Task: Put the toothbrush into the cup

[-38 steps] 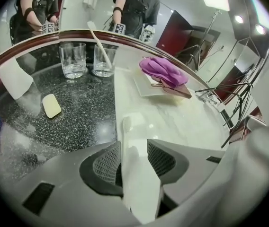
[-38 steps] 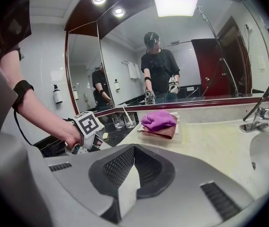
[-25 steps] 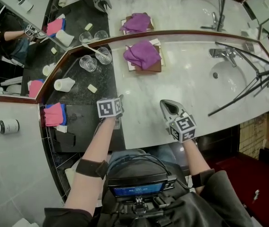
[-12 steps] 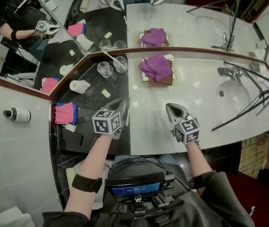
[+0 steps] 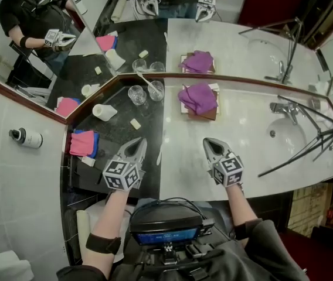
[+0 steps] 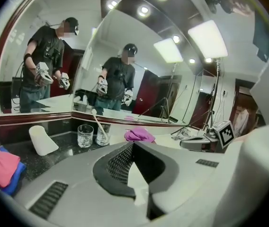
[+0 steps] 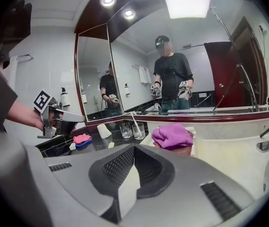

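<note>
Toothbrush [image 5: 146, 81] already standing in the cup [image 5: 156, 91], far back on the dark left part of the desk [image 5: 116, 134]. Looks done, nothing left to do. Left gripper [image 5: 140, 140] near, jaws just closed on nothing. Right gripper [image 5: 208, 141] beside it, jaws pressed together, empty too.

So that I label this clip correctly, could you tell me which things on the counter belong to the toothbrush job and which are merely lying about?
Part of the job: toothbrush, standing in a glass; second glass, empty; left gripper, jaws just closed on nothing; right gripper, shut and empty.
Lying about: purple cloth; pink cloth; white tumbler; tap.
</note>
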`<state>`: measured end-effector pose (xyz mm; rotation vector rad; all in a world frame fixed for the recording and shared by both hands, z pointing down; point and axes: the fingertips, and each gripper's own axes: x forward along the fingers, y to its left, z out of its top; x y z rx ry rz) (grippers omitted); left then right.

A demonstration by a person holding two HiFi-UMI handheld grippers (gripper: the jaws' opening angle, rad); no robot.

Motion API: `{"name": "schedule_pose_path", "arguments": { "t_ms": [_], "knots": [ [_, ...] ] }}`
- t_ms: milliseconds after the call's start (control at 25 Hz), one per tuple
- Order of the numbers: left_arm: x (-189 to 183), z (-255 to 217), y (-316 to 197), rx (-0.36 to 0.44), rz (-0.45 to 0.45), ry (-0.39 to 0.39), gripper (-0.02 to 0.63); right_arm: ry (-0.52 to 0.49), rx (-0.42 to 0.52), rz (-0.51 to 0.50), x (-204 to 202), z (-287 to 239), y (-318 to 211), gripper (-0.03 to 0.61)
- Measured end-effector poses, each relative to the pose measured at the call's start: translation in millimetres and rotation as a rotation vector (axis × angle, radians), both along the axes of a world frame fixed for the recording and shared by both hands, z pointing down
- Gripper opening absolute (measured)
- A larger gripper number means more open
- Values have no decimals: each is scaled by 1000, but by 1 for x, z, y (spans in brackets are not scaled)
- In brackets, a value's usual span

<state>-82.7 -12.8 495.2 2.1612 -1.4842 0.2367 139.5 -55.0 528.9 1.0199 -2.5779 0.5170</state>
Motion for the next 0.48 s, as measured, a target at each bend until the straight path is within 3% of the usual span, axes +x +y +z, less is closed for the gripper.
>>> {"name": "schedule_pose_path", "arguments": {
  "t_ms": [480],
  "knots": [
    [-23, 4, 25, 12, -72, 18, 0, 22, 1, -12, 0, 3, 7, 18]
  ]
}}
